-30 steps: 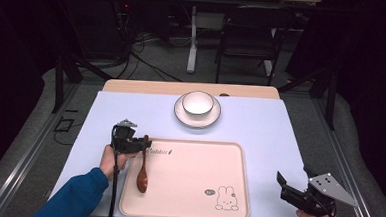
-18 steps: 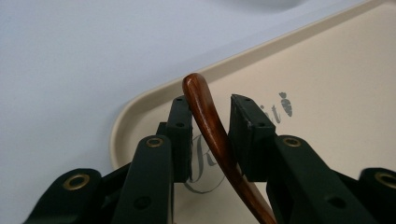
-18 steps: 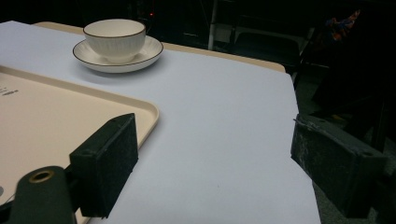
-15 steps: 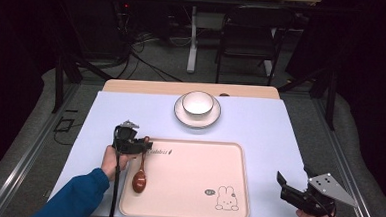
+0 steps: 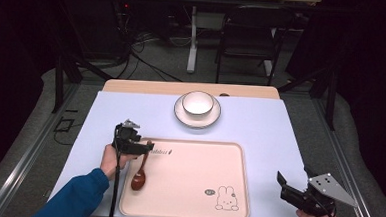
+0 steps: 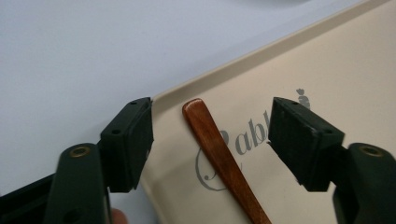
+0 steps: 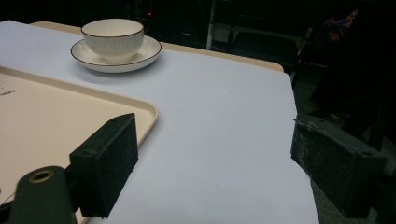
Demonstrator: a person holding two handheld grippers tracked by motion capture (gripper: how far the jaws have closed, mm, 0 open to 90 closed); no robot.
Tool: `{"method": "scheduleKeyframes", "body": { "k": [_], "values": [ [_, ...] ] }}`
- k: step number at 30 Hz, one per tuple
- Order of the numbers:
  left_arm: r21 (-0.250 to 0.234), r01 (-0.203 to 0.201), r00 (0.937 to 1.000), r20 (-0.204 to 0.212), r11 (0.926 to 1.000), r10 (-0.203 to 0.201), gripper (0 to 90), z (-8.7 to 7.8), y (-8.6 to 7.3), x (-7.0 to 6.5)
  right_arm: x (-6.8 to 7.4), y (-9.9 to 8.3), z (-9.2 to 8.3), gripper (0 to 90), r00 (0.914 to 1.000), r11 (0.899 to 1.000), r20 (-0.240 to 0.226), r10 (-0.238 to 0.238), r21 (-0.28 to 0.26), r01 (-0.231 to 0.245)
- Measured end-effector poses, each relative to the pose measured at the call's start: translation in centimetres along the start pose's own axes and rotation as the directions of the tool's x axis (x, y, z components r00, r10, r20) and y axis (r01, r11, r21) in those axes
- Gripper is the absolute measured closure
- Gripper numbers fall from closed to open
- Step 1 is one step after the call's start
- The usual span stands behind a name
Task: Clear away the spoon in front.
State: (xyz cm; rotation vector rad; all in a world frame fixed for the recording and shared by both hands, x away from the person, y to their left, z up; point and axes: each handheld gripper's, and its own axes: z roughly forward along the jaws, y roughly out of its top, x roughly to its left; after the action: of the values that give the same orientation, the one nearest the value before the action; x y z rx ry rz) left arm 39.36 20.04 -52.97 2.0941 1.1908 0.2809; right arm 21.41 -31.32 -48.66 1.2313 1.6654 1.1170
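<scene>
Two grippers are being held open: left gripper (image 6: 210,140), just opened, straddling spoon (image 6: 219,154) untouched on tray (image 5: 187,188), lower left; right gripper (image 7: 215,172) released, lower right.

Left gripper (image 6: 210,135) jaws just opened, wooden spoon (image 6: 219,156) released onto tray (image 6: 327,65).

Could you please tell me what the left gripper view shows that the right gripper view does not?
Left gripper view: the glossy brown wooden spoon's handle lies on the tray between the left hand-held gripper's just-opened jaws, touching neither.

Right gripper view: the white ribbed cup on its white saucer, framed by the open right hand-held gripper.

Both: beige rectangular plastic tray, pale blue tabletop.
</scene>
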Motion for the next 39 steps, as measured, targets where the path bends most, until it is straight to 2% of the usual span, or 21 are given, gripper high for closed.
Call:
{"method": "scheduleKeyframes", "body": {
  "k": [3,7,12,14,18,20,24,31,33,37,39],
  "values": [
    [-0.038,-0.027,0.9995,-0.019,0.9989,0.026,20.0,-1.0,0.1,-0.3,0.0,0.0,0.0,14.2,1.0,1.0,0.001,0.0,0.0,0.0],
    [-0.085,-0.051,0.9981,-0.038,0.9951,0.048,15.6,-2.5,0.3,-0.8,0.0,0.0,0.0,14.2,1.0,1.0,0.0,0.001,0.0,-0.001],
    [-0.16,-0.063,0.9969,-0.058,0.9851,0.054,12.2,-4.3,0.4,-1.3,0.0,0.0,0.0,14.2,1.0,1.0,-0.002,0.002,-0.001,-0.002],
    [-0.186,-0.078,0.9954,-0.07,0.9795,0.066,10.6,-5.0,0.3,-1.6,0.0,0.0,0.0,14.2,1.0,1.0,-0.007,0.003,-0.002,-0.003],
    [-0.233,-0.082,0.9949,-0.077,0.969,0.066,8.6,-6.4,0.0,-1.9,-0.1,0.0,-0.1,14.2,0.9999,1.0,-0.015,0.004,-0.007,-0.004],
    [-0.236,-0.085,0.9931,-0.099,0.968,0.064,6.4,-7.2,-0.1,-2.1,-0.2,0.0,-0.1,14.2,0.9999,1.0,-0.016,0.004,-0.008,-0.004],
    [-0.271,-0.095,0.9904,-0.123,0.958,0.063,3.1,-9.0,-0.6,-2.4,-0.1,0.0,-0.1,14.2,0.9998,1.0,-0.017,0.004,-0.007,-0.004],
    [-0.313,-0.1,0.9905,-0.121,0.9446,0.064,0.8,-11.0,-1.9,-2.9,-0.1,0.0,-0.1,14.2,0.9998,1.0,-0.018,0.006,-0.006,-0.006],
    [-0.317,-0.111,0.9885,-0.133,0.9419,0.072,0.4,-11.5,-2.3,-3.1,-0.1,0.0,0.0,14.2,0.9998,1.0,-0.018,0.006,-0.005,-0.006],
    [-0.347,-0.114,0.9878,-0.14,0.9309,0.069,0.4,-12.4,-3.3,-3.2,-0.1,0.0,-0.1,14.2,0.9998,1.0,-0.018,0.007,-0.006,-0.007],
    [-0.354,-0.113,0.9876,-0.143,0.9284,0.066,0.3,-12.7,-3.8,-3.2,-0.1,0.0,-0.1,14.2,0.9998,1.0,-0.017,0.006,-0.006,-0.006]
  ]
}}
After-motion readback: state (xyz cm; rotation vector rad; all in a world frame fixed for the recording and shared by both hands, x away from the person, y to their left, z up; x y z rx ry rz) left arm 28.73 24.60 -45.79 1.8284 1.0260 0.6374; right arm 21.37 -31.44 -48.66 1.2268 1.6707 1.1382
